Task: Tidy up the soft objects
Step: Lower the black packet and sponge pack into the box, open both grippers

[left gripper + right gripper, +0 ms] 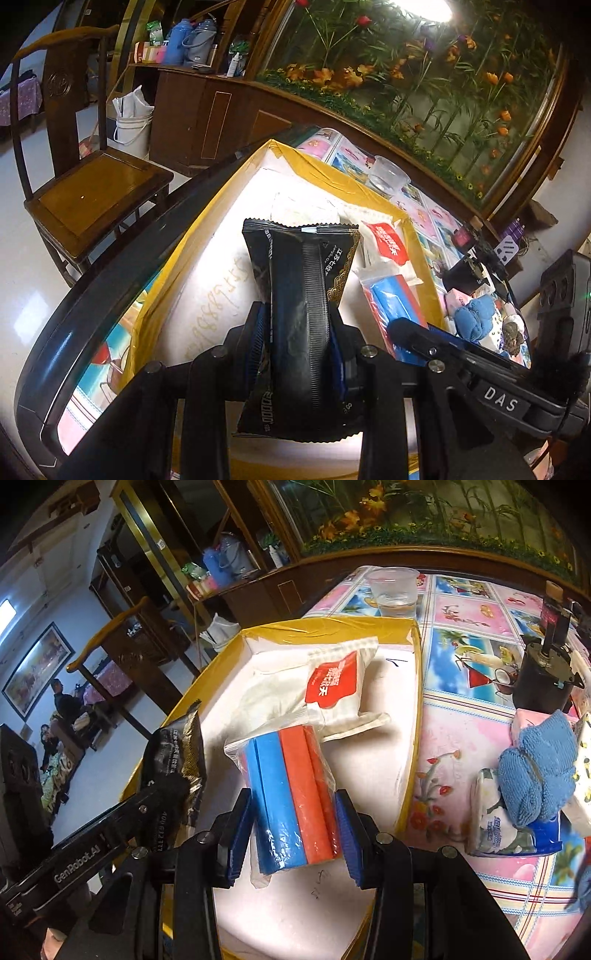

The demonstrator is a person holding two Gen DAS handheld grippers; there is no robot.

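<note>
Left gripper (299, 328) clamps a black crinkly foil packet (301, 295); right gripper (293, 829) pinches a clear bag of blue and orange foam blocks (291, 797). Both held over the white yellow-taped box (369, 757), beside a white-red tissue pack (334, 683).

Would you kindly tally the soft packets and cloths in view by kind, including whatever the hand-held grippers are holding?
Black foil snack pouch, in the left hand-held gripper: 1
Clear bag of blue and orange foam blocks, in the right hand-held gripper: 1
White packet with red label, in the yellow-edged box: 1
Blue terry cloth: 1
Blue-and-white tissue pack: 1
Total: 5
</note>
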